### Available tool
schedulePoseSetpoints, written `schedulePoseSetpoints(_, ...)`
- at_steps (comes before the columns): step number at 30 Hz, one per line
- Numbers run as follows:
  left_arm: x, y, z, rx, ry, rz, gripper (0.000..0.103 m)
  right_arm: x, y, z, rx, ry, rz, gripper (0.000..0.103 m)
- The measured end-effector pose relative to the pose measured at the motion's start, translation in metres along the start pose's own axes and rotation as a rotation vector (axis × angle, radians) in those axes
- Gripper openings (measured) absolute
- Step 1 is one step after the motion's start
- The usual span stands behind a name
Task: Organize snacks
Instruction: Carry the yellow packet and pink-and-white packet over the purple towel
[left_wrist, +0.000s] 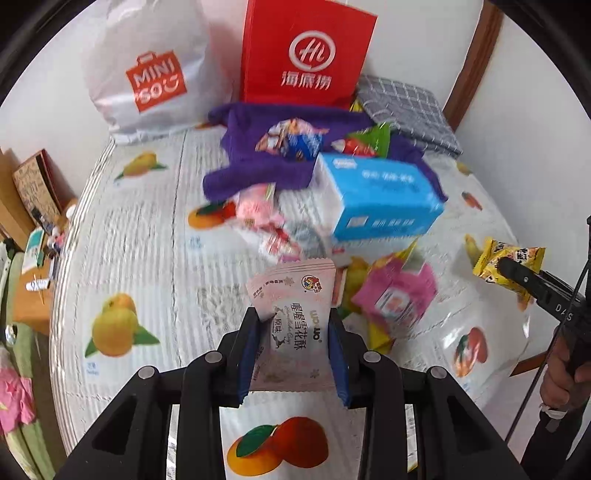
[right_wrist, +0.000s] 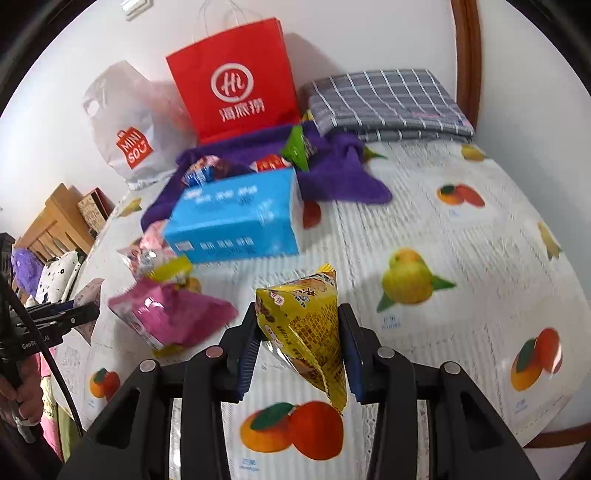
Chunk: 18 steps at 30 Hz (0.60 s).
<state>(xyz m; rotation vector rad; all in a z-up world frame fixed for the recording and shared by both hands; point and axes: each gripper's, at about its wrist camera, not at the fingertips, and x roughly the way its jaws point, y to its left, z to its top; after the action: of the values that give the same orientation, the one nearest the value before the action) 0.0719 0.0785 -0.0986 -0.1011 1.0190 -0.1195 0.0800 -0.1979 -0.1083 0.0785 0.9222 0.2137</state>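
My left gripper (left_wrist: 293, 321) is shut on a pale pink snack packet (left_wrist: 295, 295) with Chinese print, held above the fruit-patterned tablecloth (left_wrist: 147, 258). My right gripper (right_wrist: 299, 325) is shut on a yellow snack packet (right_wrist: 303, 325), its corner hanging below the jaws. The right gripper (left_wrist: 517, 275) also shows at the right edge of the left wrist view, with that yellow packet (left_wrist: 491, 258) in it. The left gripper (right_wrist: 83, 314) shows at the left edge of the right wrist view. Loose snacks lie nearby: a magenta packet (right_wrist: 166, 314), and pink wrapped sweets (left_wrist: 258, 210).
A blue tissue box (right_wrist: 236, 218) stands mid-table on a purple cloth (right_wrist: 332, 173) with more snacks. A red paper bag (right_wrist: 236, 85) and a white Miniso bag (left_wrist: 147, 74) stand at the back wall. A folded checked cloth (right_wrist: 388, 103) lies back right. A person's hand (left_wrist: 557, 376) holds the right gripper.
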Motion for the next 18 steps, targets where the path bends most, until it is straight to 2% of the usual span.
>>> schedulePoseSetpoints(8,-0.016,-0.017,0.033,0.027,-0.045,-0.063,0.033,-0.018,0.016,0.033,-0.042,-0.059,0.003,0.04)
schedulePoseSetpoints(18,-0.017,-0.038,0.079,0.064,-0.075,-0.114,0.033,-0.017,0.03,0.074,-0.072,-0.086,0.017,0.04)
